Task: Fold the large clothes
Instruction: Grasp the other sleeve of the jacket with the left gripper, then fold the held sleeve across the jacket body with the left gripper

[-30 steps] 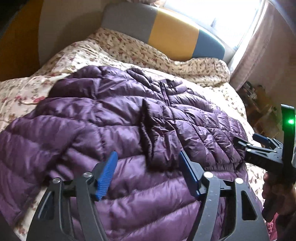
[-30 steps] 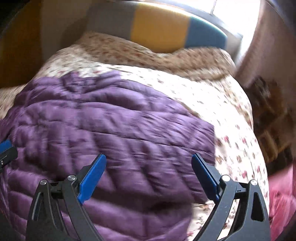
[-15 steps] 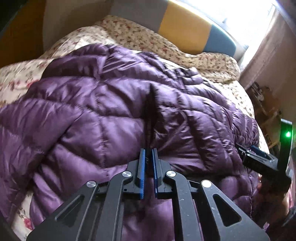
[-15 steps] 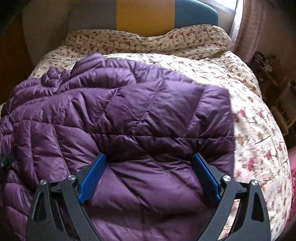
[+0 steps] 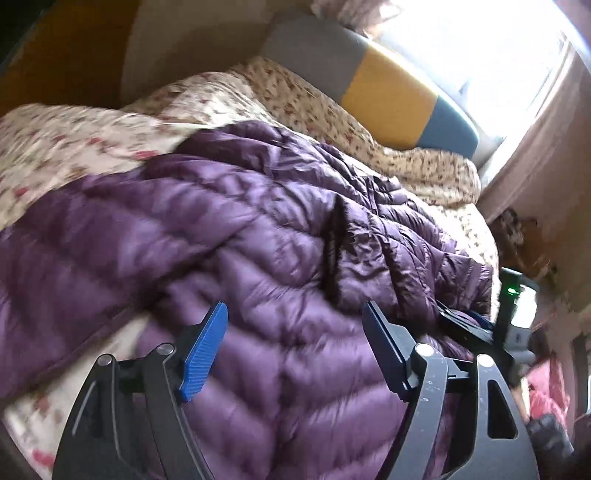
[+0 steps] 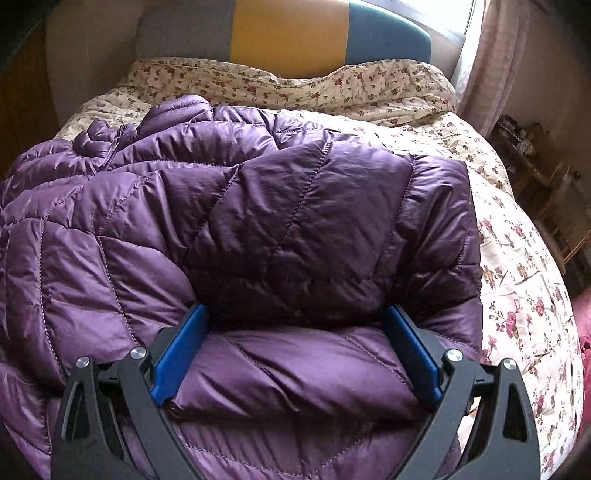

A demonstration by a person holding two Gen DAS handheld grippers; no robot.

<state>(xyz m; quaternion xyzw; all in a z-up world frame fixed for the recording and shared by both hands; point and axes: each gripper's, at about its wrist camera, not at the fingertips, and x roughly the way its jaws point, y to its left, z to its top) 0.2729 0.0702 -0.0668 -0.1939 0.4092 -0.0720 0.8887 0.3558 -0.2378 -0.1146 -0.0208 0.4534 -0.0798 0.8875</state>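
Left claw (image 5: 295, 343) wide above jacket (image 5: 258, 240)

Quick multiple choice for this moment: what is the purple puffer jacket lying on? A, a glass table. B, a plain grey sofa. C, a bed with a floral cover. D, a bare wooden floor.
C: the purple puffer jacket is spread over a cream floral cover on a bed, with a grey, yellow and blue headboard behind it.
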